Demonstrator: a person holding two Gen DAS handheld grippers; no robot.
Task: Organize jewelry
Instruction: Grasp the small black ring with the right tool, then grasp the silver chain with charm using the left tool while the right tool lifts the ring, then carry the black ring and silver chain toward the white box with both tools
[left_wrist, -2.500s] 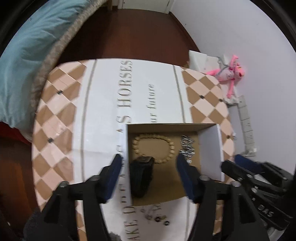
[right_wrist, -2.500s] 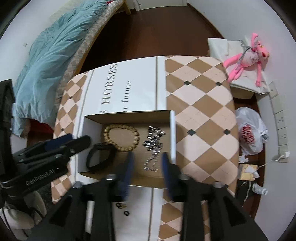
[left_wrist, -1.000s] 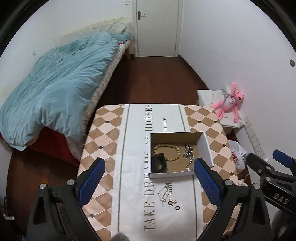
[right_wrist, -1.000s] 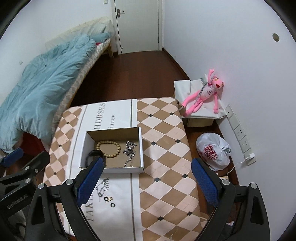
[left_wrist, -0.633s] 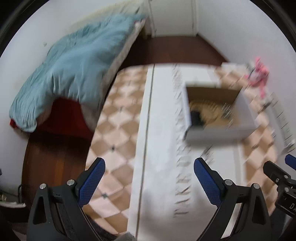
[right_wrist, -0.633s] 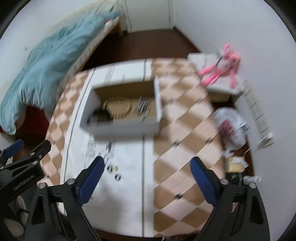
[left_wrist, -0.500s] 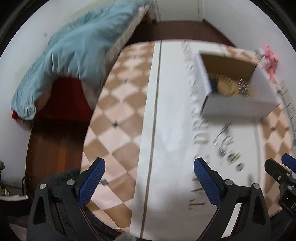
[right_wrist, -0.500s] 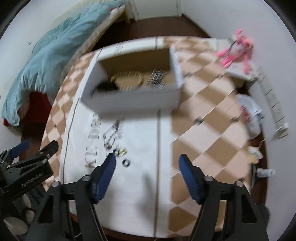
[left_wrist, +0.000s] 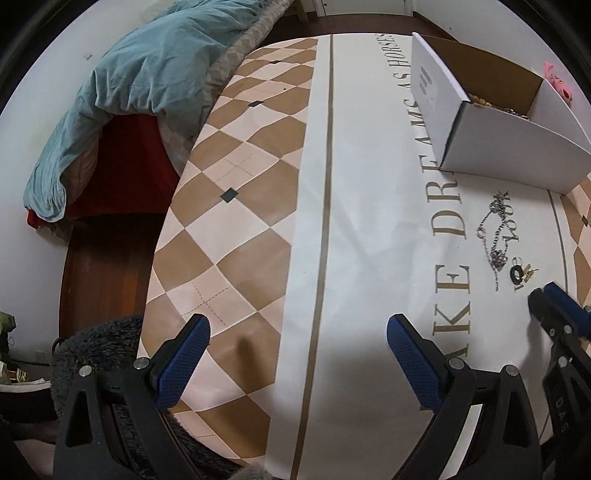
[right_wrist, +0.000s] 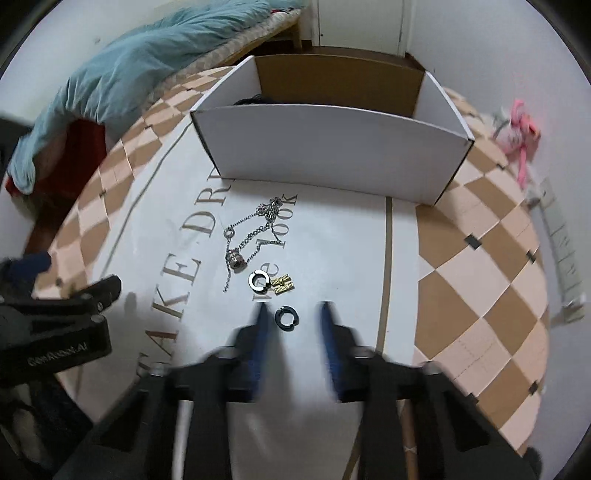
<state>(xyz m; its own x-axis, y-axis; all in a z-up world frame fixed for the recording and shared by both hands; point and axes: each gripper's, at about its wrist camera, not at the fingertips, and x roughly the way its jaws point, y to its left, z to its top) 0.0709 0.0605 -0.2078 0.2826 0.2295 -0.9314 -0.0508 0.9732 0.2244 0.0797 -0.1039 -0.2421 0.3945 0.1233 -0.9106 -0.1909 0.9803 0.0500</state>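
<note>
Pick-up step: right gripper (right_wrist: 291, 314), tongs part-open, empty, straddling dark ring (right_wrist: 287, 317) near table's (right_wrist: 461, 266) front edge; next, close on it; left gripper (left_wrist: 295, 339) wide, idle.

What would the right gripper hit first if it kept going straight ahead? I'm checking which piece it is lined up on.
Most likely the dark ring, which lies between the open right gripper fingertips. Beyond it sit the silver ring and gold clasp. Height above the table is unclear.
</note>
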